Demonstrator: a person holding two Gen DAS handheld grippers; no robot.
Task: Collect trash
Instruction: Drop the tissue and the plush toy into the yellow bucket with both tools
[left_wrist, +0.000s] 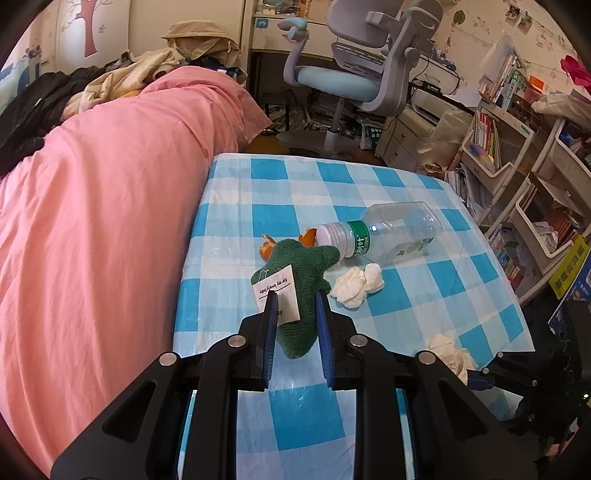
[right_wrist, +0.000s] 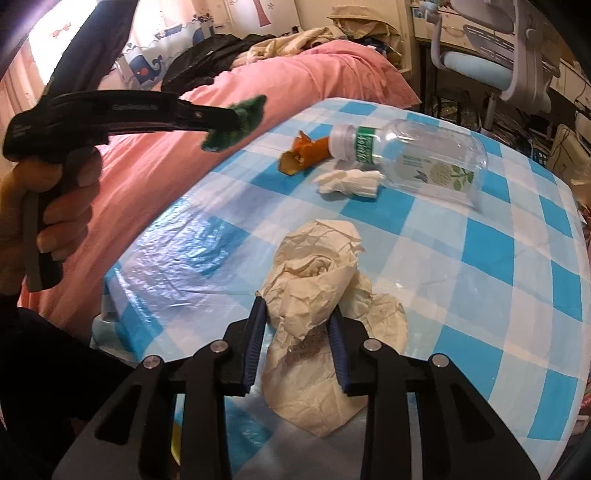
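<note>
- Bedroom setup: table (right_wrist: 517, 236) w/ a blue-and-white check cloth, pushed right up against a bed (left_wrist: 92, 221) w/ a pink cover. Desk chair (left_wrist: 354, 66) and crammed shelves in the bg.
- Left gripper (left_wrist: 295, 295): fingers nearly closed, clamped on a green plush toy (left_wrist: 299, 295) w/ a paper tag. In the right wrist view it's held up off the table, over the bed-side edge.
- Right gripper (right_wrist: 297, 314): fingers partway closed, sitting either side of a big crumpled paper wad (right_wrist: 314, 288). Pads look like they're touching the paper on both sides, so imo it's a grip, tho the wad's still resting on the table.
- Key relation: the wad is dead ahead between the right fingers, bunched upward, near the table's front edge. Right hand's obv the one for it, left is busy.
- Other trash farther back: clear plastic bottle (right_wrist: 417, 162) on its side, cap end toward the bed, long axis across the table; orange peel (right_wrist: 303, 155) touching the cap; small white tissue (right_wrist: 351, 181) just beside the bottle.
- Guessing next is lifting the wad straight up; it's soft so it could slip.
</note>
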